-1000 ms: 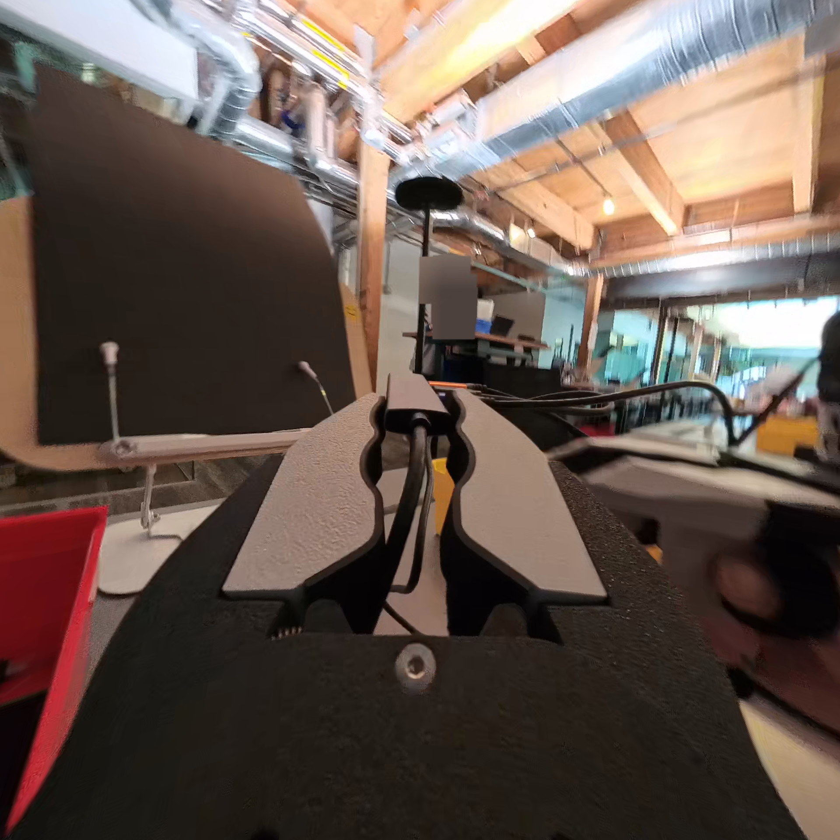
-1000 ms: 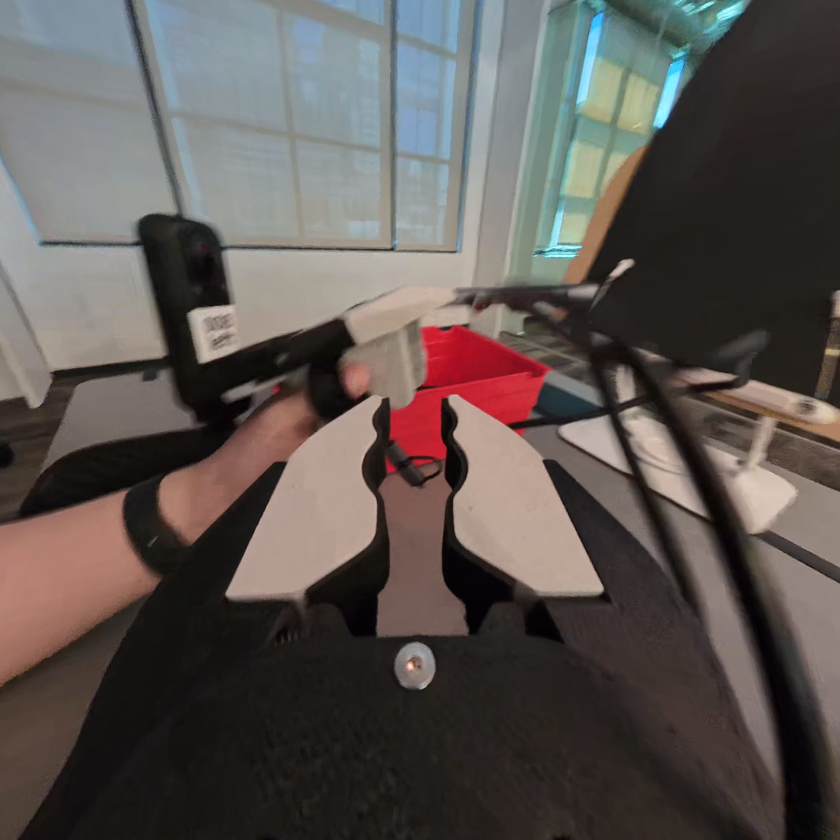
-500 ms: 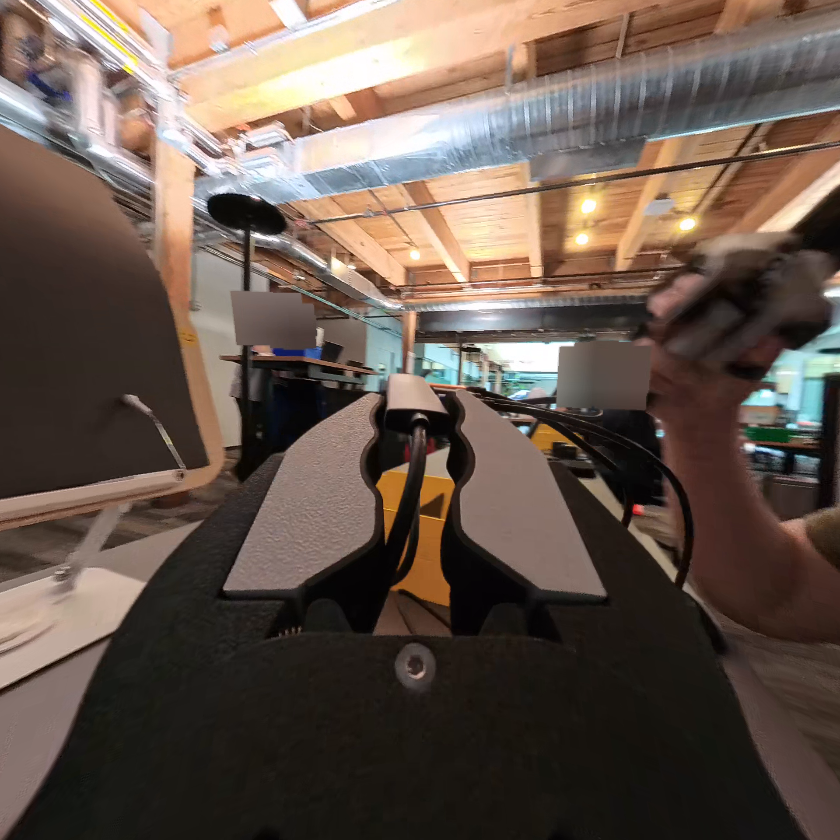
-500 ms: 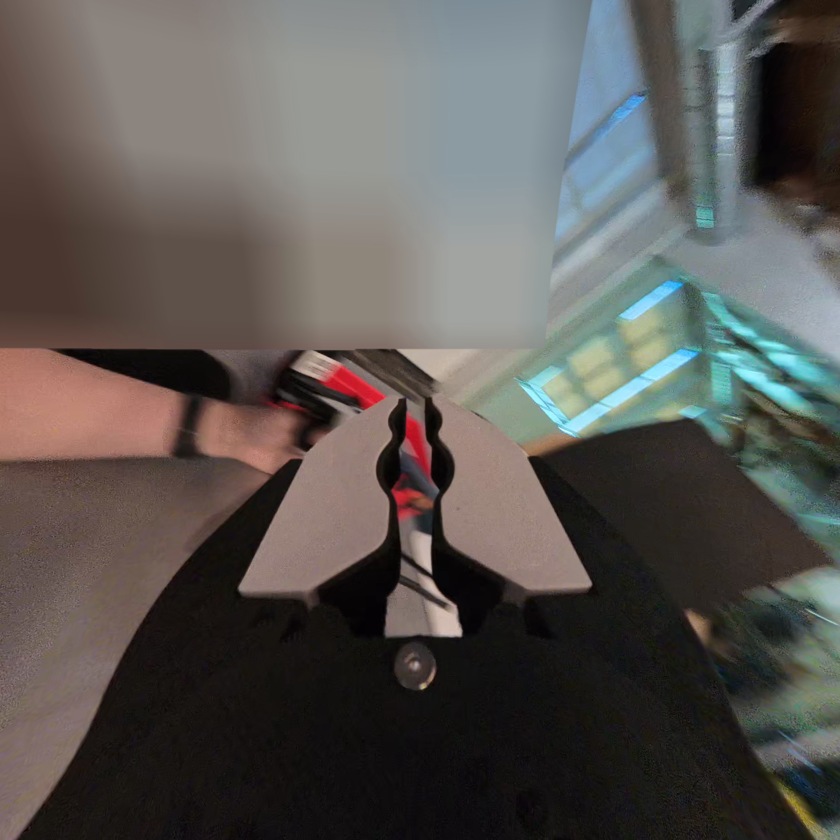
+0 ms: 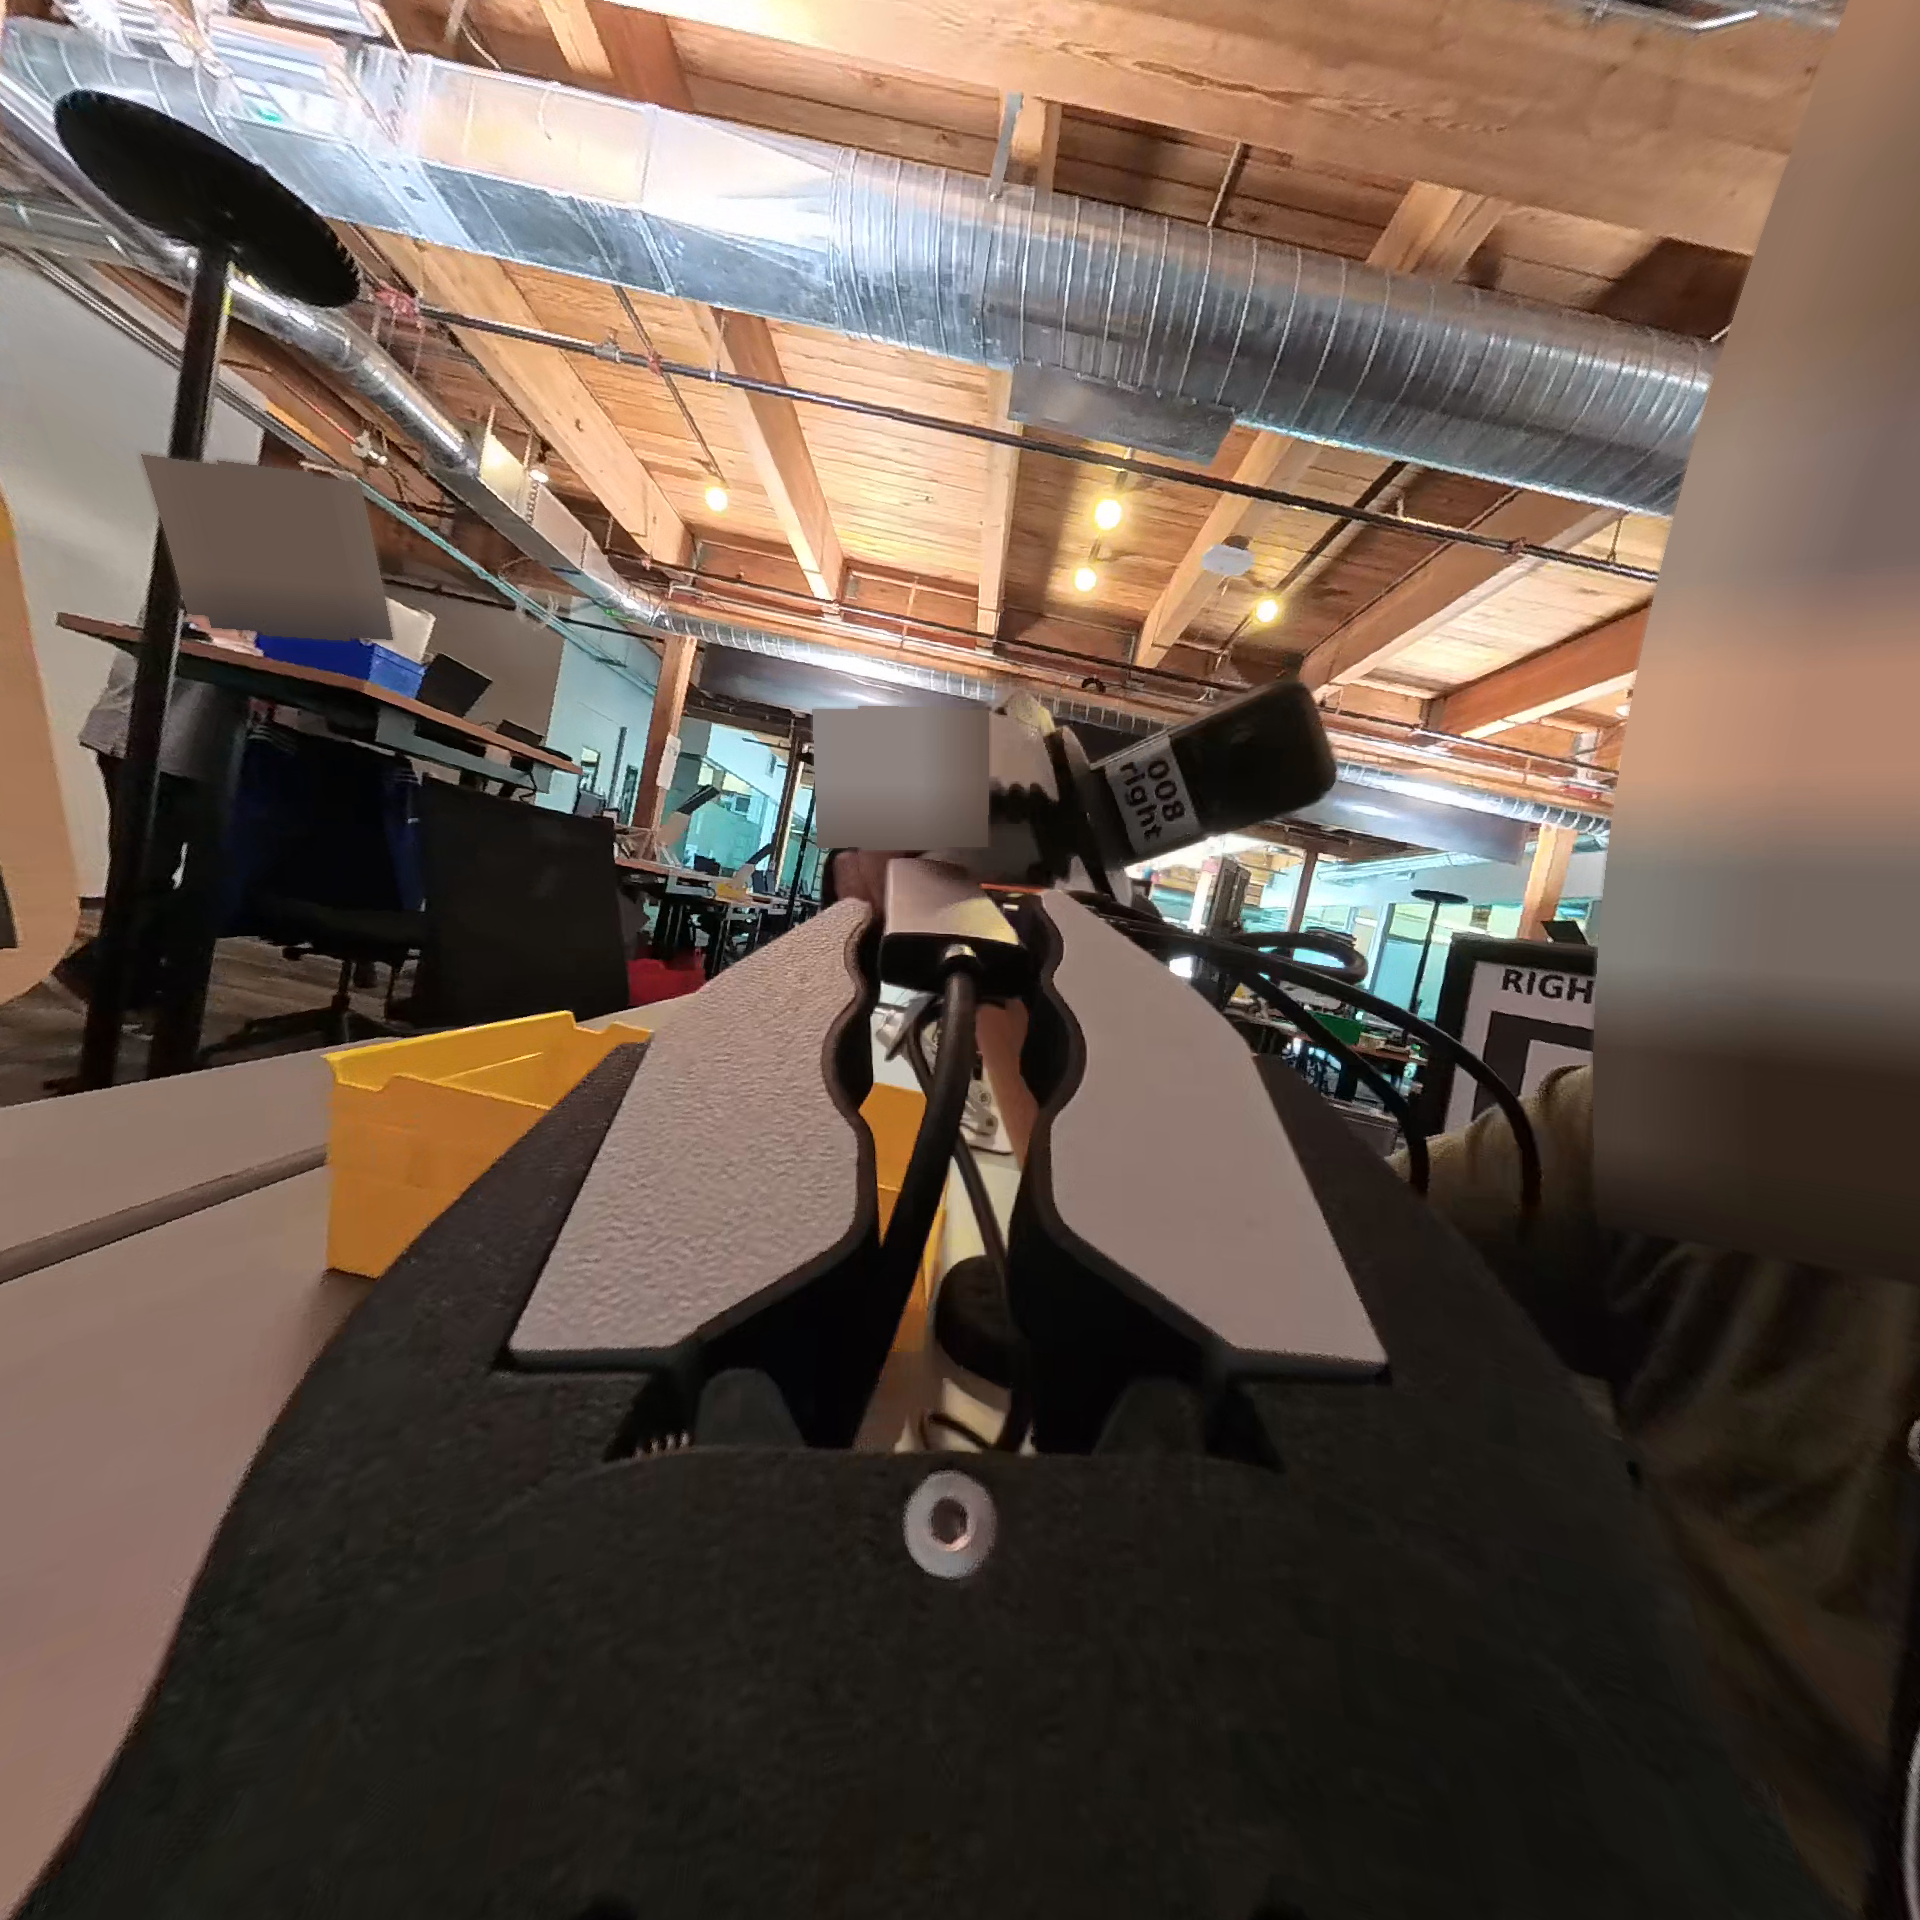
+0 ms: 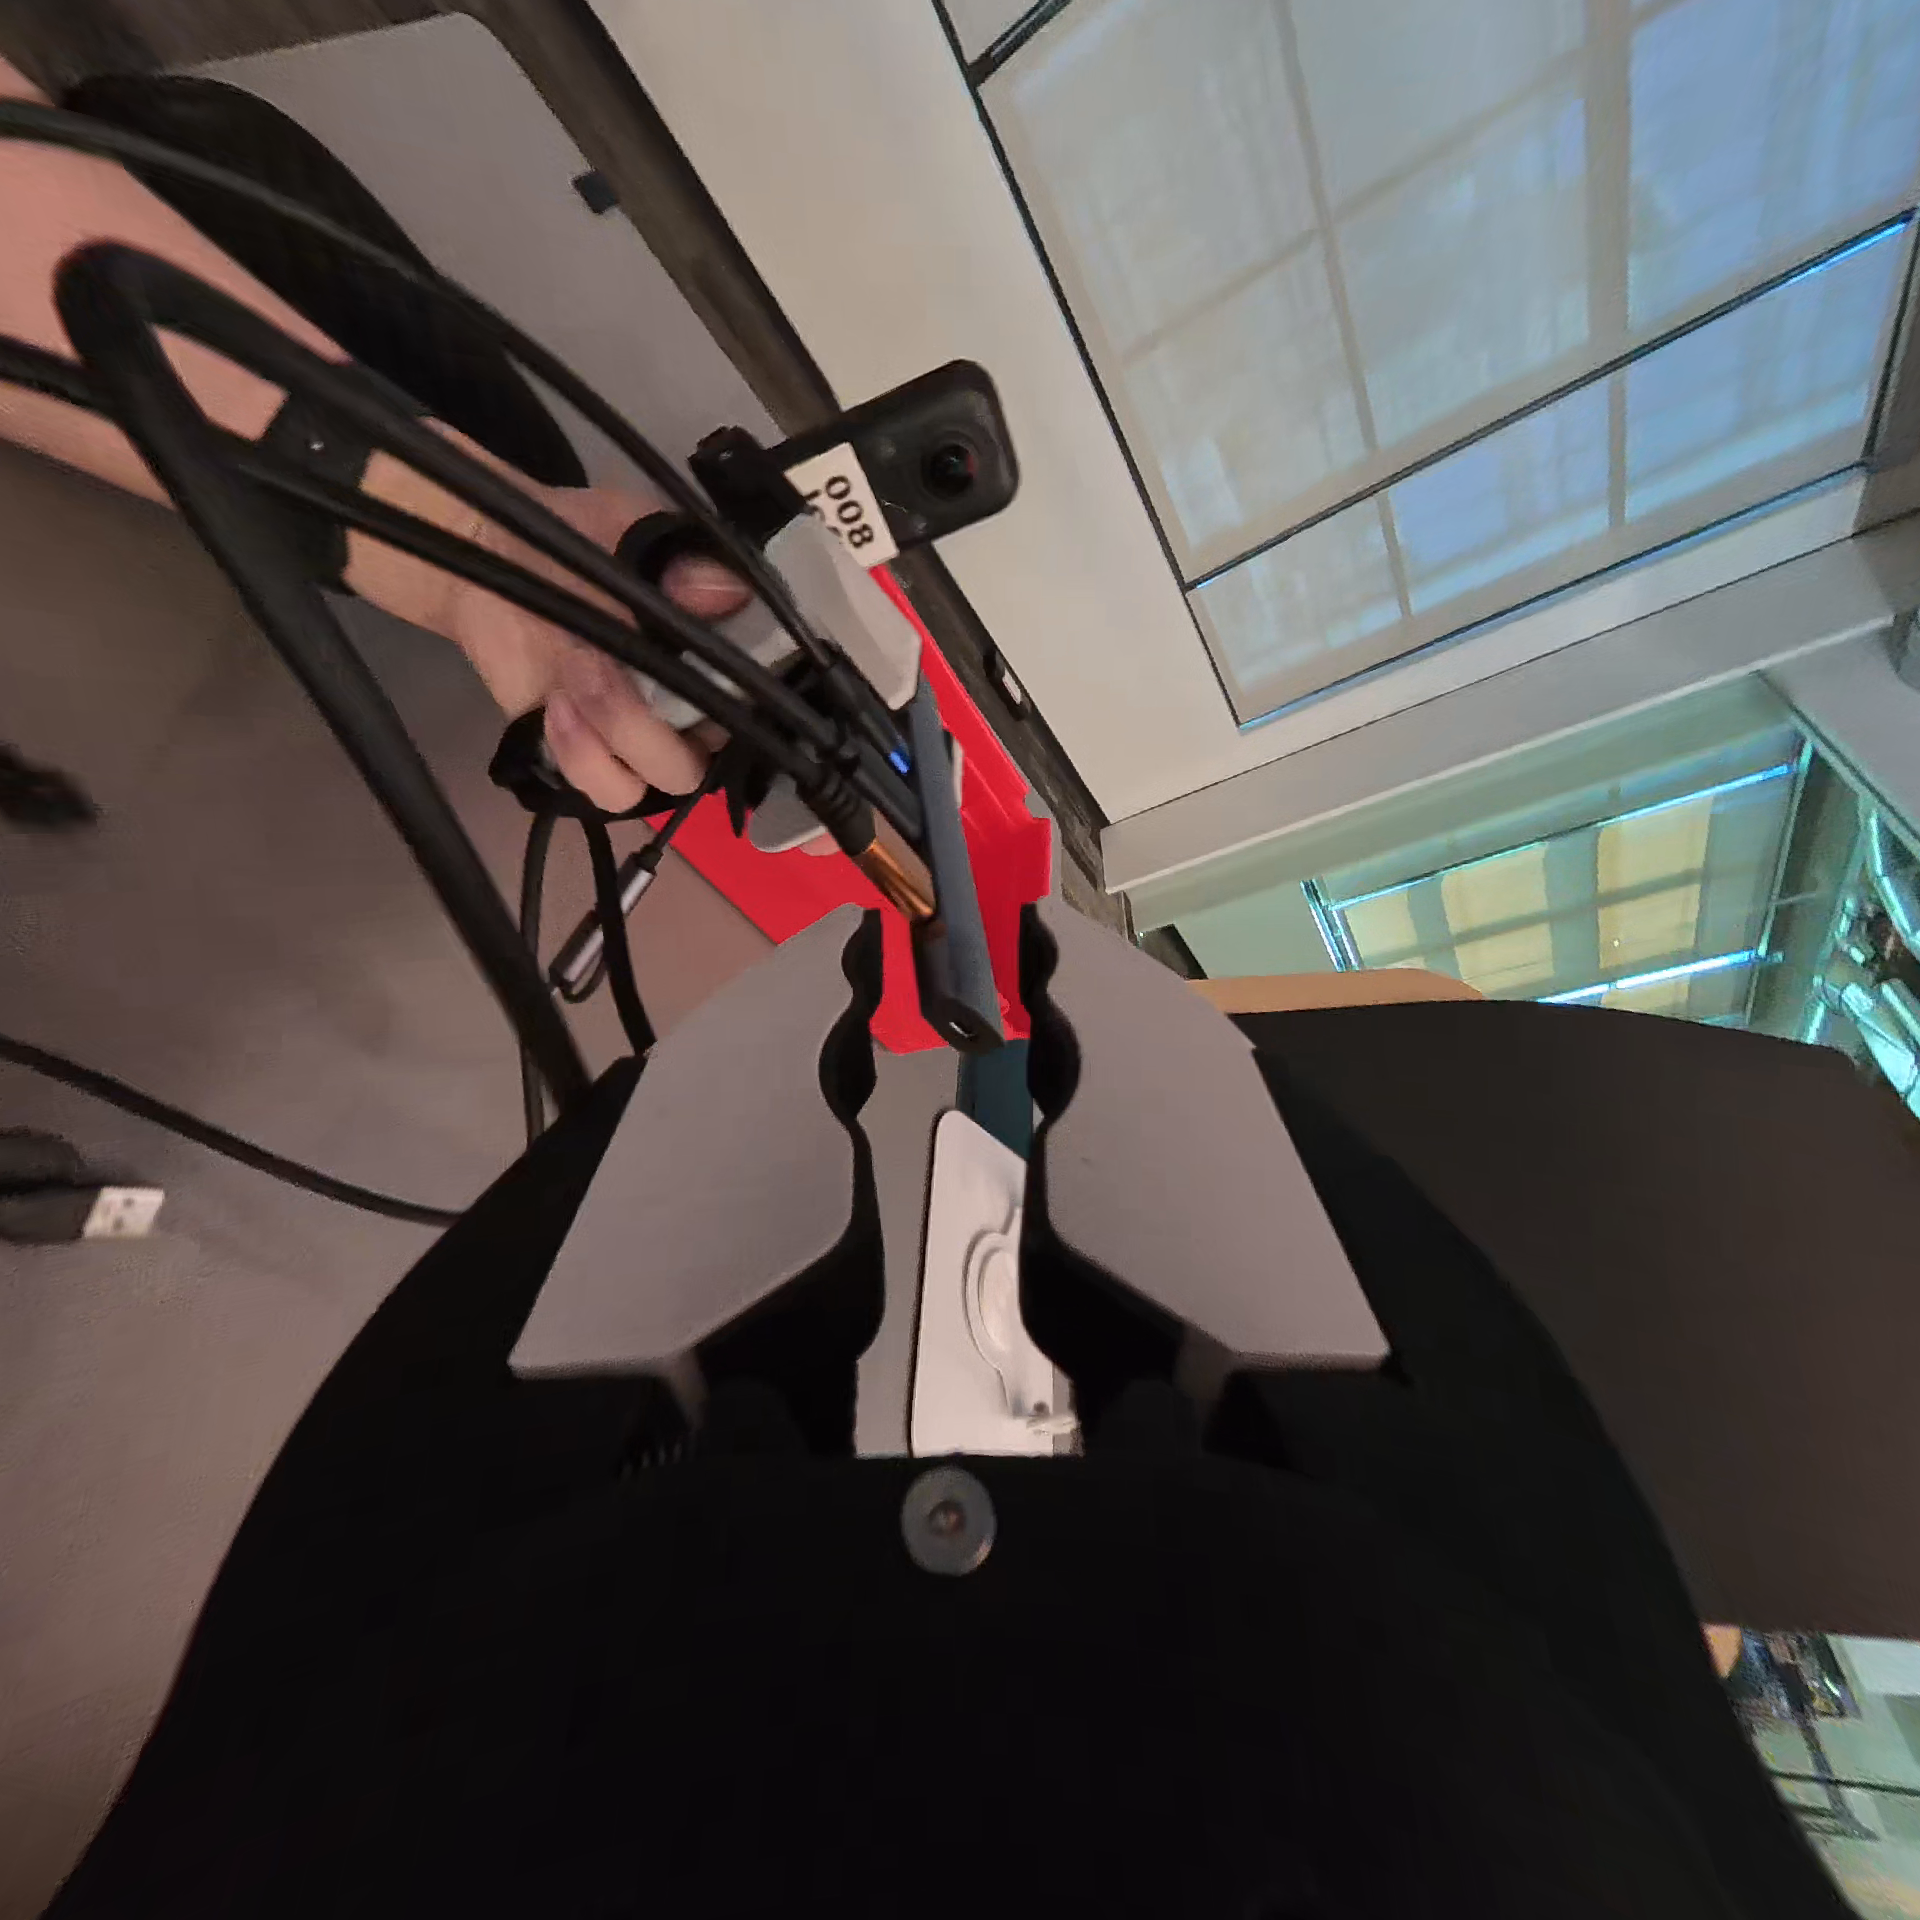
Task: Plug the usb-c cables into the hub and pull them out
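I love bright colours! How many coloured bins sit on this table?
2. Yellow bin, left wrist view; red bin behind the cables, right wrist view. More may be hidden.

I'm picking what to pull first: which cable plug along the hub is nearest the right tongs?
The plug with the copper-coloured collar, against the slate-blue flat hub just beyond the right tongs; the other plugs there are plain black and sit farther up.

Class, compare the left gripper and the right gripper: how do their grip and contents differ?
The left gripper is clamped on the grey hub. The right gripper stands open, with the hub's free end between its tips and a gap showing. A black cable runs back between the left gripper's fingers, but none lies between the right gripper's. Both have flat grey fingers on black bodies and meet at the same hub.
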`<state>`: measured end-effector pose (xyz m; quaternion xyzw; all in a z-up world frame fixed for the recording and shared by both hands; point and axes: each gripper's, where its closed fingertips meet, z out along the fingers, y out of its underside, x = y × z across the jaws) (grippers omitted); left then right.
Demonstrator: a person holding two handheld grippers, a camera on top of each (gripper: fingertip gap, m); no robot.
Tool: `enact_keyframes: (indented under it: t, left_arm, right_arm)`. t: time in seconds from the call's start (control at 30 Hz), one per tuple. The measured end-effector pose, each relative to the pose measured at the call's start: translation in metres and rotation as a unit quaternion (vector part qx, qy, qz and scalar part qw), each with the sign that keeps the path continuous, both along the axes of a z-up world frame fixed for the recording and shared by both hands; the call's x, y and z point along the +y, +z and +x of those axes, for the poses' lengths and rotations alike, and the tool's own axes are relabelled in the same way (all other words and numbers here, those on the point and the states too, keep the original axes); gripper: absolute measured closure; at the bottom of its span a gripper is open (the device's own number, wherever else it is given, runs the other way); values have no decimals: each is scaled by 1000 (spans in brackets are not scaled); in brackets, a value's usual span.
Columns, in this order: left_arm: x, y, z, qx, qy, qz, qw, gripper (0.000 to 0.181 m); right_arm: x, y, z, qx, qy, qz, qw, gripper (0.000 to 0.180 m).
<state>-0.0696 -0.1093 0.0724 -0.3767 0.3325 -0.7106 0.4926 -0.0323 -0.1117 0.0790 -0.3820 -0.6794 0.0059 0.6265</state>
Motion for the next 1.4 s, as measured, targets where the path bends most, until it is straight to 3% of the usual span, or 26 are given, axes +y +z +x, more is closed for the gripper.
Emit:
enact_keyframes:
  t: [0.1, 0.17, 0.43, 0.53, 0.6, 0.73, 0.87, 1.17, 1.4]
  left_arm:
    - [-10, 0, 2, 9, -30, 7, 999, 157]
    - [-11, -1, 6, 18, -36, 4, 999, 157]
    - [-4, 3, -2, 0, -64, -51, 997, 157]
    - [8, 11, -8, -32, -24, -73, 997, 155]
    - [20, 21, -21, -65, 17, -88, 994, 138]
    - [45, 21, -43, -57, 135, -84, 986, 123]
    - [49, 27, -54, -81, 151, -94, 981, 124]
    - [63, 11, -46, -72, 154, -128, 977, 131]
    - [59, 16, -49, -85, 146, -125, 978, 134]
  right_arm:
    - [1, -8, -5, -27, -6, 16, 999, 153]
    - [0, -13, -8, -44, -6, 36, 998, 164]
    - [0, -8, -18, -14, -5, 84, 996, 168]
    - [3, -12, -17, -4, -2, 50, 999, 168]
    - [9, -12, -14, -1, -26, 32, 999, 168]
    - [36, -2, 10, 7, -130, -18, 991, 168]
    - [66, 35, 48, -6, -237, -49, 970, 168]
    - [115, 173, 154, -47, -460, -51, 885, 168]
    - [123, 248, 239, 1, -563, -64, 824, 168]
